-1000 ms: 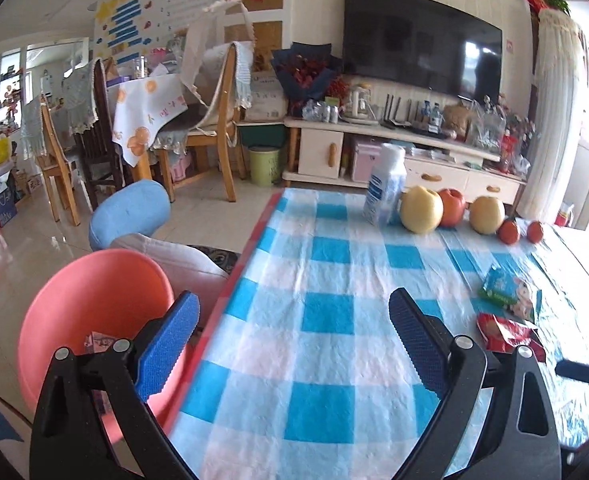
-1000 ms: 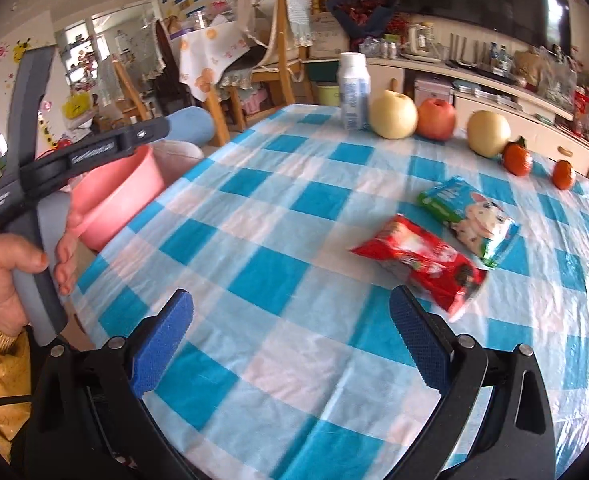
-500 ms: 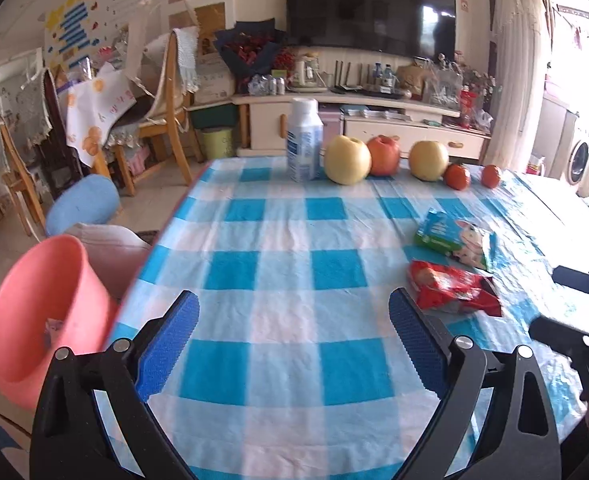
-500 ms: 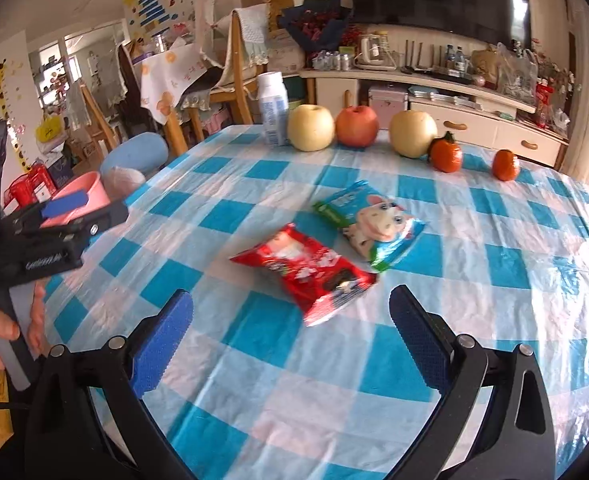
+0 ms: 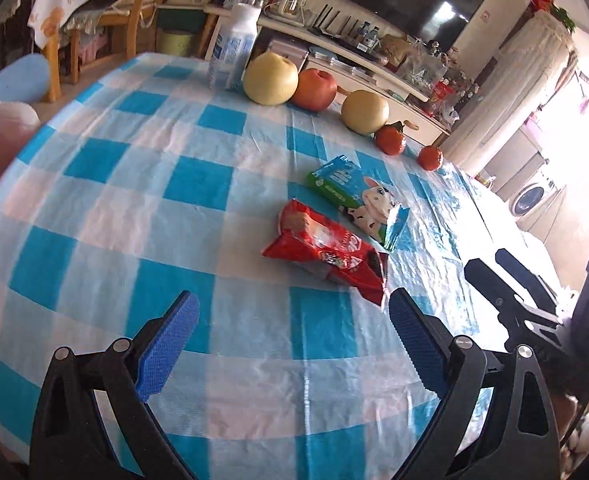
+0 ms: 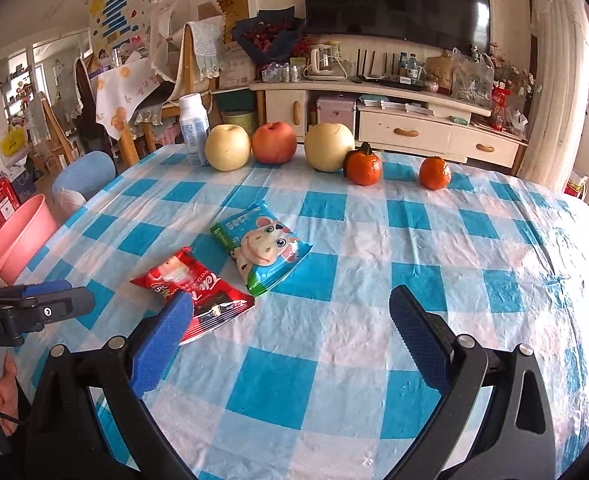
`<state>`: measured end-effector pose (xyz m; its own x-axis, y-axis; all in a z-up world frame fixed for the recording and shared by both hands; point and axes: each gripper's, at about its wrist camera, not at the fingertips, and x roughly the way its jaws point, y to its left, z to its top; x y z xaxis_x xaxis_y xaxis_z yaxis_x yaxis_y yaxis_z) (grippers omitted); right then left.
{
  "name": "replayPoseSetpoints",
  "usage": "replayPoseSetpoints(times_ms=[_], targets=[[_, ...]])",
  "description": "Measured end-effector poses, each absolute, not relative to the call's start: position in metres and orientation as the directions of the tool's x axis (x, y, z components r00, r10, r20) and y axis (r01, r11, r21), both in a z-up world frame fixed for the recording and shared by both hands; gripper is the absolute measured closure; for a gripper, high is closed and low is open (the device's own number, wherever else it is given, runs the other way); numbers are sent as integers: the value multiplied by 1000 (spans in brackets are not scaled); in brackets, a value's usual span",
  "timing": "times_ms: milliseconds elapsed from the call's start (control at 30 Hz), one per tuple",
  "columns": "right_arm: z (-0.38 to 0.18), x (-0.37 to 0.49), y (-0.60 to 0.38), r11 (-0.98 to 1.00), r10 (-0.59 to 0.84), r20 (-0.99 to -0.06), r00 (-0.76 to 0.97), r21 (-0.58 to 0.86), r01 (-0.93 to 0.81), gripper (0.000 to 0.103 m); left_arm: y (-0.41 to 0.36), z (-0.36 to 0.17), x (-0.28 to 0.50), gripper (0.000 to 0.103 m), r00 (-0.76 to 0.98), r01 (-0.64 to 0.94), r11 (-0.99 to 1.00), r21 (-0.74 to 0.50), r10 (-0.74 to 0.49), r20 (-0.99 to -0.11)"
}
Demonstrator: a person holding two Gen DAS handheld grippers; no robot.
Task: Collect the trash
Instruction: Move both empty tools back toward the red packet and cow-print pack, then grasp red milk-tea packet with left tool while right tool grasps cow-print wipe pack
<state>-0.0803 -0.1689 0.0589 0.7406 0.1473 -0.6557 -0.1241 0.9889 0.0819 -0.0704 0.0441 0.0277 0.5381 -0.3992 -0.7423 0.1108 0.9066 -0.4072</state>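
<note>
We should go for the red wrapper (image 5: 326, 254) first, closing across its narrow middle; it lies on the checked tablecloth (image 5: 142, 208) just beside the blue cow wrapper (image 5: 358, 196). Our left gripper (image 5: 290, 344) and right gripper (image 6: 290, 340) both hover spread wide, empty, near the red wrapper.
</note>
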Motion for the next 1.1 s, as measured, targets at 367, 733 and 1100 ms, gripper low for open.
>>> replayPoseSetpoints(times_ms=[367, 733, 1100], targets=[[46, -44, -195, 983, 184, -670, 719, 135, -126, 4, 2, 0, -14, 8, 428, -75, 878, -472, -399, -811], [34, -19, -199, 971, 239, -686, 687, 167, -171, 8, -43, -4, 21, 8, 398, -75, 968, -240, -192, -897], [24, -2, -196, 955, 295, -694, 657, 221, -196, 18, -40, -9, 32, 7, 452, 75, 997, 28, -9, -892]])
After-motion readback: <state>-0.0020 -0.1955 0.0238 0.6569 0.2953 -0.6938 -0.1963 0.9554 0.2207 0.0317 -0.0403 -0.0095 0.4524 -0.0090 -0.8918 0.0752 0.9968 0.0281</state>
